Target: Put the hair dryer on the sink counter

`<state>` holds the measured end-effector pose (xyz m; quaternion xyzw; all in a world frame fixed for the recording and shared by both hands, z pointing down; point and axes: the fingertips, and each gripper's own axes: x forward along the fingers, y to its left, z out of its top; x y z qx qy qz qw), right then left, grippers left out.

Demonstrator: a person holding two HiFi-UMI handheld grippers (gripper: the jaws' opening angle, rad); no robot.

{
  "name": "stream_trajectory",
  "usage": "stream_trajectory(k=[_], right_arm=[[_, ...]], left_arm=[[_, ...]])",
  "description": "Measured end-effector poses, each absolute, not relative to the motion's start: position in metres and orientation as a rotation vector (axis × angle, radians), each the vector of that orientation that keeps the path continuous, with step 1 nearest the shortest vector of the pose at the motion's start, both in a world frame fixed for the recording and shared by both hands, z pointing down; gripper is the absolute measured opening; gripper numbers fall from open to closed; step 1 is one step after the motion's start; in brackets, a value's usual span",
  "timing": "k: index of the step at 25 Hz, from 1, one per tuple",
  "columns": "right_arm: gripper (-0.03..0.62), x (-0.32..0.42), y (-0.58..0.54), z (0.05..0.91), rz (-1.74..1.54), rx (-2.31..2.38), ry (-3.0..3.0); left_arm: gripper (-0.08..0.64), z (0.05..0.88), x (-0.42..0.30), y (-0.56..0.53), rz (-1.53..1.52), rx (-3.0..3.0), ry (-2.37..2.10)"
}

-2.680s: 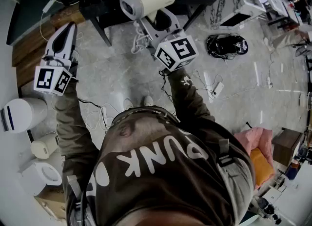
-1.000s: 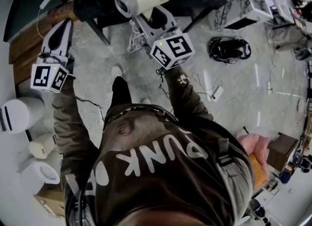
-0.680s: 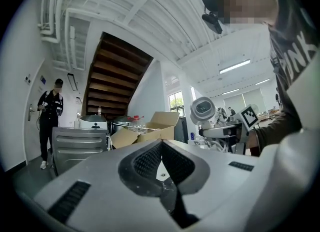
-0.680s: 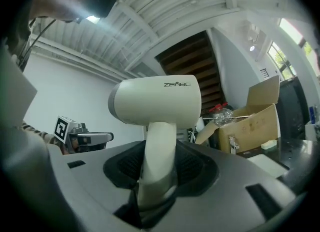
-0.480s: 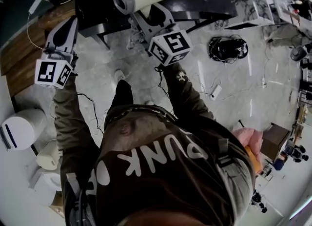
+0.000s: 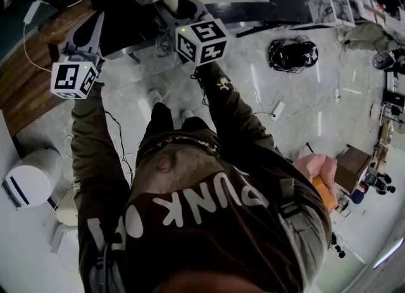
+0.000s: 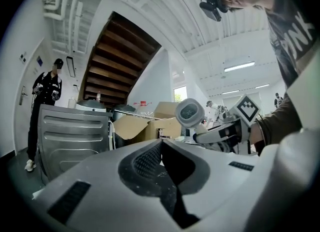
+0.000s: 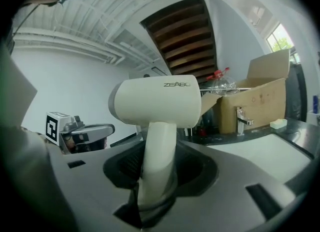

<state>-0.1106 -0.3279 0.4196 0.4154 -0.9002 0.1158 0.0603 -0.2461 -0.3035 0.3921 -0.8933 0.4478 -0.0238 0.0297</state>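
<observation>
hair dryer [image 8: 156,100] handle clamped in right hand-held gripper [image 8: 157,162] | left hand-held gripper [image 7: 161,148] clenched, empty | grey marbled floor [image 6: 297,89] below

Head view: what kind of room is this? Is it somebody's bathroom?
Probably a lab or workshop, not a home bathroom. Loose cables lie on the floor, a cardboard box sits by the tap, and bare pipes run overhead.

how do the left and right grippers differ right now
The right gripper is closed on the hair dryer, gripping its handle; the left gripper holds nothing. The right gripper's jaws stand apart around that handle; the left gripper's meet at the tips. Both carry a marker cube.
</observation>
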Motion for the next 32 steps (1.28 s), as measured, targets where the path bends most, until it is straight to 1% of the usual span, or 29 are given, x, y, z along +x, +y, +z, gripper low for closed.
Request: stream_trajectory(k=[10,16,23,32], right_arm=[[0.166,-0.129,-0.398,0.488,0.588,1.198,-2.498],[0.166,-0.132,-0.423,0.529,0.674,1.164,-2.328],[0.167,-0.137,-0.441,0.557,0.745,1.130,-2.220],[0.167,-0.140,-0.448,0.577,0.796,1.125,-2.145]], left_arm=[[-0.006,0.417,-0.240,-0.343,-0.106,-2.753,1.456],[-0.006,0.434,-0.237,-0.361,-0.127,-2.749,1.473],[-0.006,0.446,-0.233,-0.374,-0.147,-2.760,1.471],[-0.006,0.443,-0.232,-0.376,-0.140,-2.758,1.464]])
